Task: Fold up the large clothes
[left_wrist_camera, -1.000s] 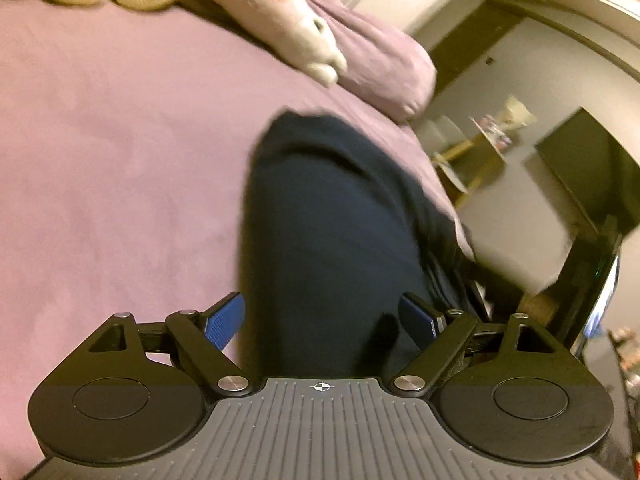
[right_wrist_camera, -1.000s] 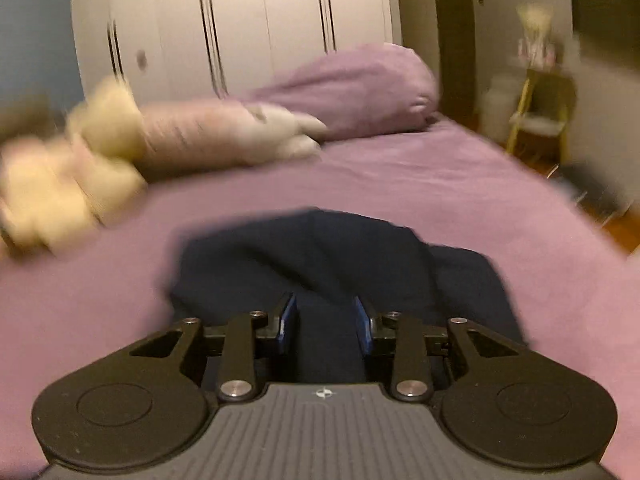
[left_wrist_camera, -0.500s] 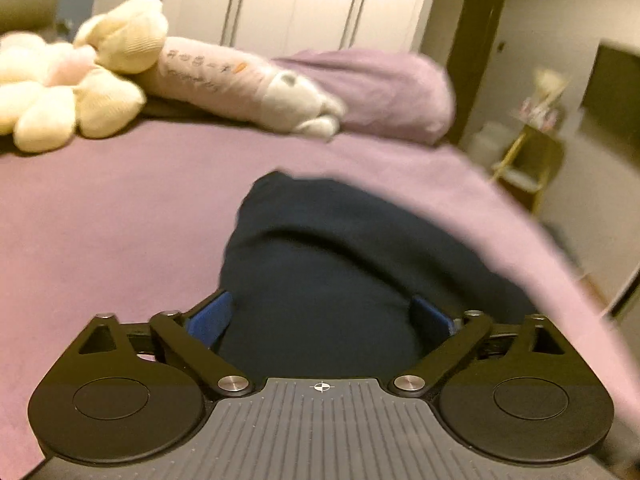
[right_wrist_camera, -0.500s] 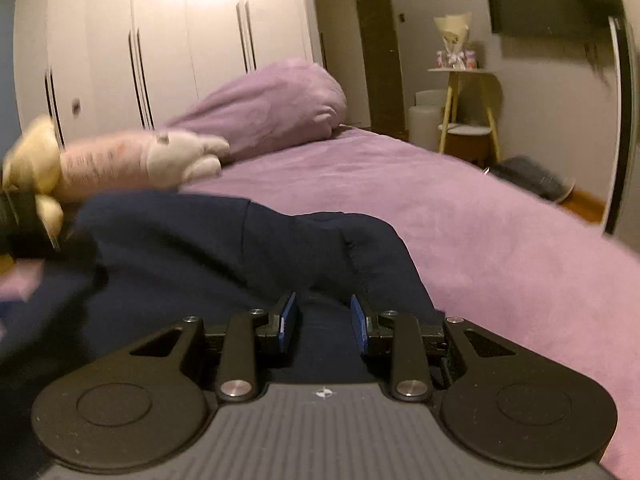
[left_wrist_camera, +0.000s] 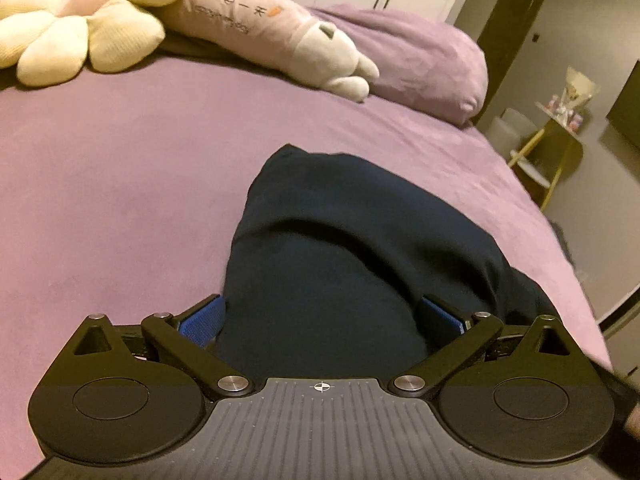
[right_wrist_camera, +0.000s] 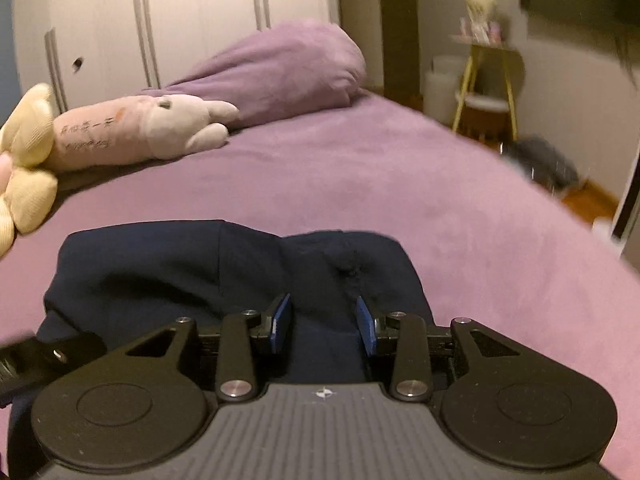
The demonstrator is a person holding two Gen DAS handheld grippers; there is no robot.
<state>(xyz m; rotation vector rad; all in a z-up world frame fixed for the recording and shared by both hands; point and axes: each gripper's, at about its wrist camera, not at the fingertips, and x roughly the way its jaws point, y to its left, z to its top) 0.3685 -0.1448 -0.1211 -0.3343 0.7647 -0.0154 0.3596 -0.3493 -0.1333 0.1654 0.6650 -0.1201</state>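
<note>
A dark navy garment (left_wrist_camera: pixel 352 240) lies bunched on the purple bed (left_wrist_camera: pixel 120 180). My left gripper (left_wrist_camera: pixel 320 318) is open wide, its blue pads on either side of the garment's near end, which bulges up between them. In the right wrist view the same garment (right_wrist_camera: pixel 200 268) lies folded over itself below my right gripper (right_wrist_camera: pixel 323 322). That gripper is partly open, and cloth shows in the gap between its pads. Part of the left gripper (right_wrist_camera: pixel 36 356) shows at the left edge.
A cream flower plush (left_wrist_camera: pixel 68 40) and a long pink plush (left_wrist_camera: pixel 280 36) lie at the head of the bed beside a purple pillow (left_wrist_camera: pixel 420 64). White wardrobes (right_wrist_camera: pixel 160 20) stand behind. A yellow-legged side table (right_wrist_camera: pixel 488 80) stands off the bed's right edge.
Both grippers came down to the garment's near end. The left view swung from looking down at the bed to level. The right gripper has opened slightly.
</note>
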